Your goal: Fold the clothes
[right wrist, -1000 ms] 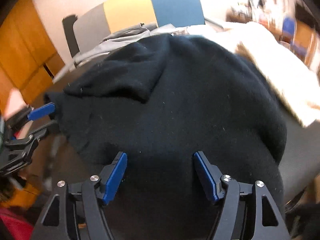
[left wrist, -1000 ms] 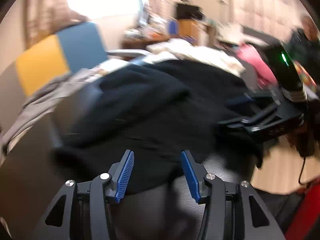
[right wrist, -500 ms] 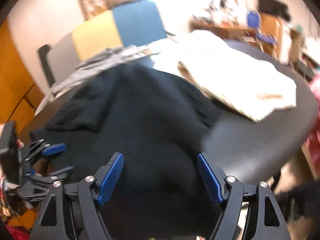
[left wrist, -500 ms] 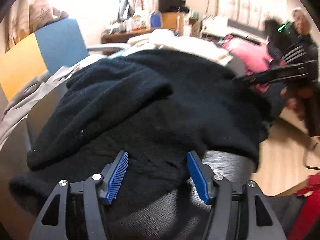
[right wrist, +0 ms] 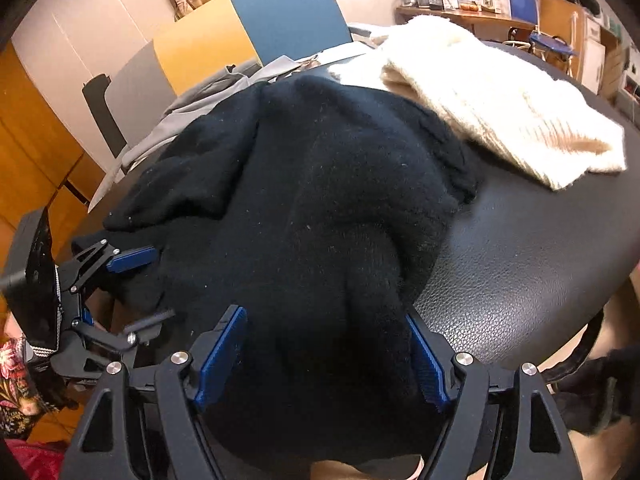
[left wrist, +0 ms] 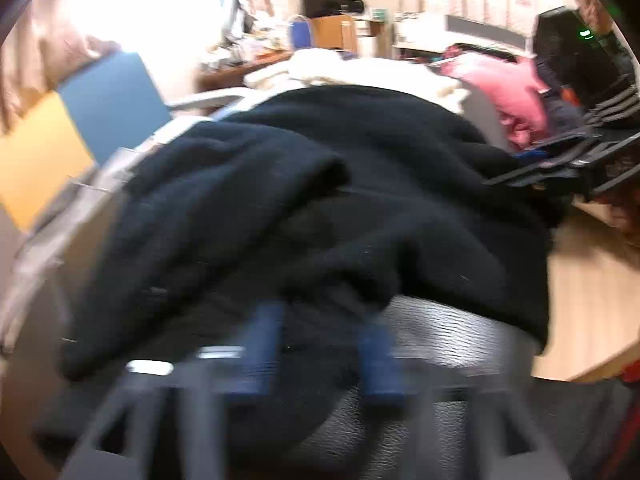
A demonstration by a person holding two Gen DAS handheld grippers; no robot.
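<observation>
A black sweater (right wrist: 312, 184) lies bunched on the round black table (right wrist: 532, 256); it also fills the left wrist view (left wrist: 320, 200). My right gripper (right wrist: 324, 352) is open, its blue pads either side of the sweater's near hem, with cloth bulging between them. My left gripper (left wrist: 320, 354) is blurred; its blue pads stand apart over the sweater's near edge. In the right wrist view the left gripper (right wrist: 138, 286) sits at the sweater's left edge with its pads apart. The right gripper shows in the left wrist view (left wrist: 560, 168) at the sweater's far right.
A cream knit sweater (right wrist: 492, 96) lies on the table beyond the black one. Grey clothing (right wrist: 200, 104) hangs off the far left edge. A yellow and blue chair back (right wrist: 248, 28) stands behind. Pink clothing (left wrist: 508, 92) lies further right. Wooden floor (left wrist: 588, 304) shows below.
Both grippers have moved closer to the sweater's near edge, and cloth now bulges between the right pads. The left wrist view has become blurred from motion.
</observation>
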